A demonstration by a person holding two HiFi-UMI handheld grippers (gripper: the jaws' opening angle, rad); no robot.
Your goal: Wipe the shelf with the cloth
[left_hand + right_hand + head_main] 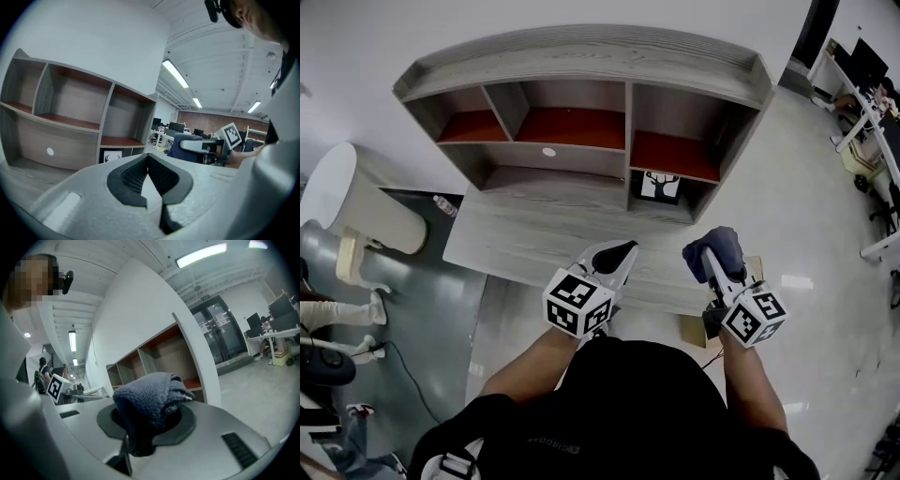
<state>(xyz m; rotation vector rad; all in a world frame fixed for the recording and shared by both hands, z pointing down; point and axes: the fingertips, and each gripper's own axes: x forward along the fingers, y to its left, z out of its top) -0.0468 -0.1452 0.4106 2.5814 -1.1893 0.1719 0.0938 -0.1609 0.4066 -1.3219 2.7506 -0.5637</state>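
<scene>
Now the right gripper (715, 270) squeezes a bunched blue-grey fuzzy cloth (715, 246) in front of the grey wooden shelf (581, 58). The left gripper (622, 251) has its jaws pressed together, holding nothing.
</scene>
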